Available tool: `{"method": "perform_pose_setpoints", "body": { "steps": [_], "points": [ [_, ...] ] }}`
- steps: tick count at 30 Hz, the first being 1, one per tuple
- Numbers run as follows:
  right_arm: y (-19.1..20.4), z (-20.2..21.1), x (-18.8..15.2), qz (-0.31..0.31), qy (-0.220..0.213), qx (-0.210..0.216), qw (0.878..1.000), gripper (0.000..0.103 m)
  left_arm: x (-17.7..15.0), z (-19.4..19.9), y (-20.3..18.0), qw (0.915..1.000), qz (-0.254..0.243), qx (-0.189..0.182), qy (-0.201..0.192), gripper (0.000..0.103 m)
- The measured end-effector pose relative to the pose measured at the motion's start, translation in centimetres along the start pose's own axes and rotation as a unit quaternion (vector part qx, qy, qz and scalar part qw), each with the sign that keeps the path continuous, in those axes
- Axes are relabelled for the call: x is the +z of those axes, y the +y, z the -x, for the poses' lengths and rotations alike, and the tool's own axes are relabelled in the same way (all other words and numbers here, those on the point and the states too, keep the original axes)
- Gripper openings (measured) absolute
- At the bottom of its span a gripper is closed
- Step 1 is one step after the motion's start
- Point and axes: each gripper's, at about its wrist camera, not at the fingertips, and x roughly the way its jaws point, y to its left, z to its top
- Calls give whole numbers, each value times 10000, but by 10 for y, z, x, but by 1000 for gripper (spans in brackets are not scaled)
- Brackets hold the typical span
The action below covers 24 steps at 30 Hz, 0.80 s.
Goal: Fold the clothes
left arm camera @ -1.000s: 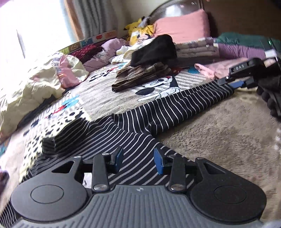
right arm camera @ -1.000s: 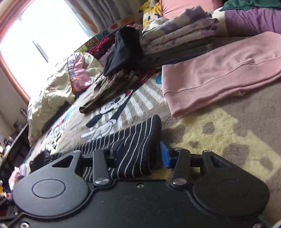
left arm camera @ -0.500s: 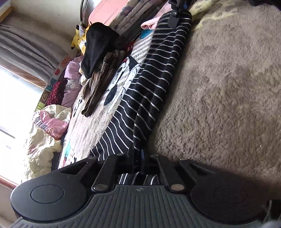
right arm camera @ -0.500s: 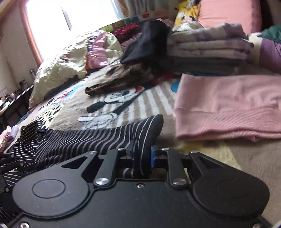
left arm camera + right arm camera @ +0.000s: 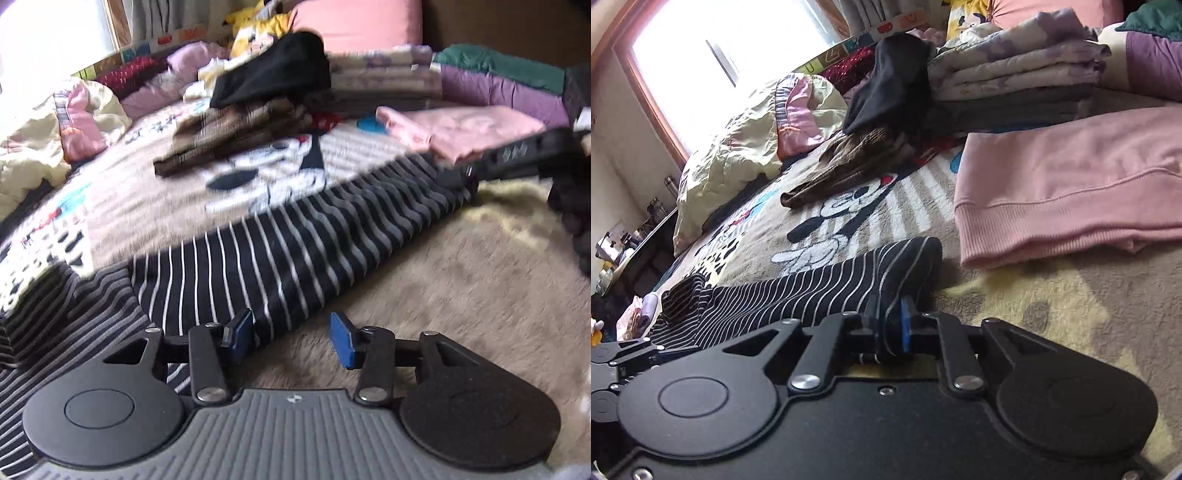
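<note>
While the right gripper [image 5: 890,332] stays pinched on one end of the black cotton garment with thin white stripes [image 5: 295,251], the left gripper [image 5: 291,338] hangs over the other end with its blue pads spread and nothing between them. The garment lies stretched in a long band across the beige plush cartoon-print blanket [image 5: 461,302], between the two tools.

My worry is that slack end. With only one end held, any pull from the right would, I think, drag the band sideways and let the doubled layers slide apart — the plush pile looks grabby enough to catch the lower layer. Its left portion already bunches into a rumpled hump [image 5: 62,295], so a crease pressed now could set crooked. The folded pink ribbed-hem sweatshirt [image 5: 1071,184] sits just beside the held end, and a wide swing might knock it.

Counting: one striped garment, two grippers, one pink sweatshirt, one loose black cloth [image 5: 273,70] draped over one brown plaid piece [image 5: 229,136], one stack of pale floral folded linens [image 5: 1015,70] — its layers too blurred to number — and one crumpled cream quilt [image 5: 738,147].
</note>
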Motion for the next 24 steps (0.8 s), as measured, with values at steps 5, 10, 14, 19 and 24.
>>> {"method": "perform_pose_setpoints", "body": {
  "steps": [5, 10, 14, 19, 24],
  "points": [
    [-6, 22, 6, 160, -126, -58, 9998, 10, 14, -17, -16, 9997, -82, -213, -4, 46],
    [-28, 34, 4, 141, 24, -561, 9983, 13, 26, -21, -31, 9989, -120, -431, 154, 46],
    [-18, 41, 9, 268, -501, -364, 9977, 14, 38, -34, -40, 9997, 195, -165, -44, 47],
    [16, 21, 8, 591, -448, 387, 9965, 14, 36, -47, -63, 9992, -130, -180, 336, 47],
    [32, -2, -3, 1272, 314, -225, 9911, 26, 41, -73, -57, 9957, 547, -496, 566, 51]
  ]
}}
